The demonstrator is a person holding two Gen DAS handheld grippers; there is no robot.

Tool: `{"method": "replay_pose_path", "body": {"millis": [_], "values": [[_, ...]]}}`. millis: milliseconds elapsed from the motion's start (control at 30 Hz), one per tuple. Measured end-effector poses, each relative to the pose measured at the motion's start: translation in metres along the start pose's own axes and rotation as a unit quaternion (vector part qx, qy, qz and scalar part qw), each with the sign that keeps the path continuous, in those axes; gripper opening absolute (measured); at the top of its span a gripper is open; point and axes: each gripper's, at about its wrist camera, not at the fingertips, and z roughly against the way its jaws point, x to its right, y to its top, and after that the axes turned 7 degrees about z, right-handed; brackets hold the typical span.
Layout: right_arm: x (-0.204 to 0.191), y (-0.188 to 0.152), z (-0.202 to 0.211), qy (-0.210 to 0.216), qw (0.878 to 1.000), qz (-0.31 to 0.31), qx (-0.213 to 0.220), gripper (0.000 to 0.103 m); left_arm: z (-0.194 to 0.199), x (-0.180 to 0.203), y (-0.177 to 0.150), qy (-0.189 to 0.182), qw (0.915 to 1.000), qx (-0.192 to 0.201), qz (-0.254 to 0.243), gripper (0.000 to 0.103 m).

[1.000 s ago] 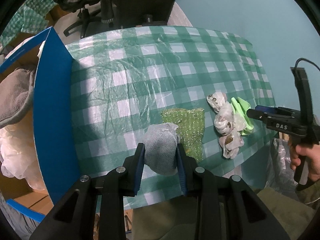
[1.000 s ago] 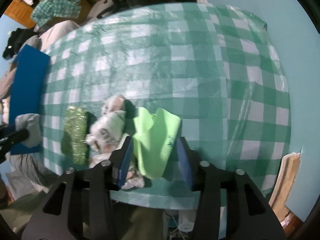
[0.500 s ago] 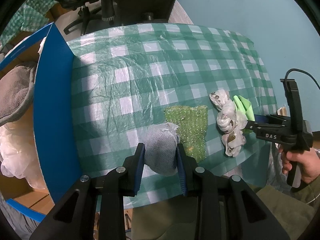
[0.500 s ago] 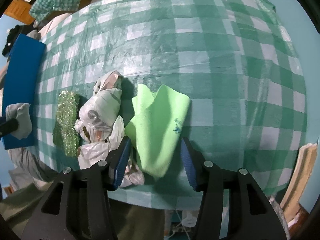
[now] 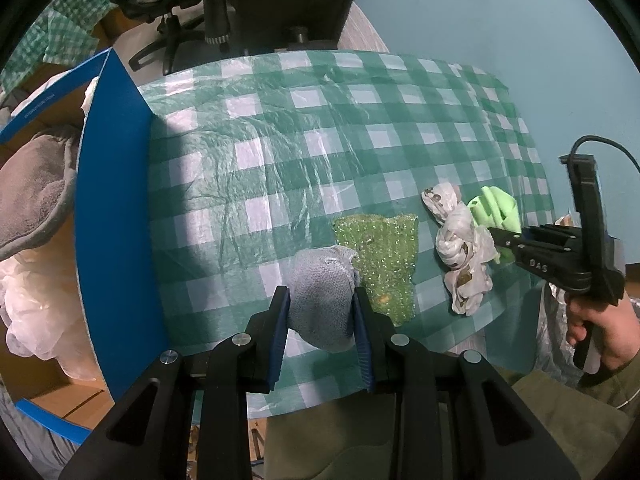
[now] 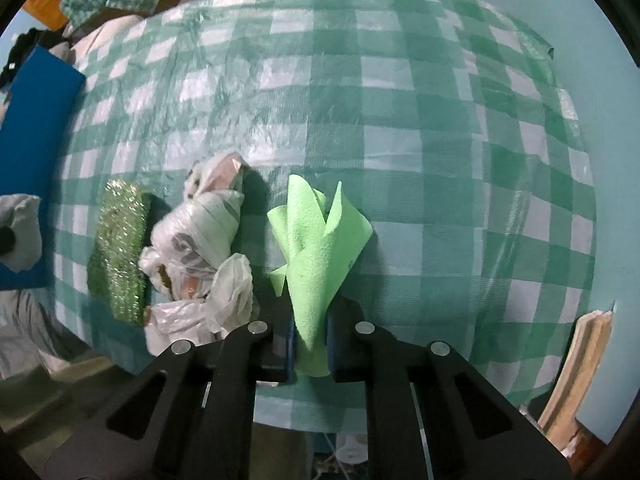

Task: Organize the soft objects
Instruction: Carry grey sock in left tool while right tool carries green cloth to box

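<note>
Over the checked tablecloth, left gripper clamps a grey cloth, right gripper pinches a green cloth.

Fuzzy matt green cloth; crinkly glossy plastic tablecloth.

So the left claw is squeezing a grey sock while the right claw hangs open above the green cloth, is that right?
Not quite. The left claw does squeeze the grey sock, but the right claw is not open above the green cloth: it is shut on it, bunching it between its fingers. The right wrist view shows this.
</note>
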Motion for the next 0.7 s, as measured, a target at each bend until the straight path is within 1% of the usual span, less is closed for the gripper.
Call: {"method": "replay_pose_path", "body": {"millis": [233, 267, 333, 567, 700], "values": [[0.005, 0.003, 0.03, 0.001, 1.0, -0.001, 0.026, 0.01, 0.008, 0.001, 0.003, 0.0, 0.9999, 0.009, -0.006, 0.031], [0.001, -0.003, 0.036, 0.001, 1.0, 0.0, 0.029, 0.01, 0.009, 0.001, 0.003, 0.001, 0.9999, 0.011, -0.007, 0.031], [0.001, -0.003, 0.045, 0.0, 0.999, 0.002, 0.036, 0.01, 0.011, 0.0, 0.004, 0.003, 0.9999, 0.013, -0.008, 0.031], [0.001, 0.009, 0.073, 0.009, 0.998, 0.009, 0.059, 0.01, 0.024, -0.004, 0.006, 0.007, 0.9996, 0.025, -0.011, 0.031], [-0.009, 0.017, 0.084, 0.013, 0.997, 0.019, 0.068, 0.01, 0.032, -0.007, 0.007, 0.011, 0.9993, 0.033, -0.011, 0.031]]}}
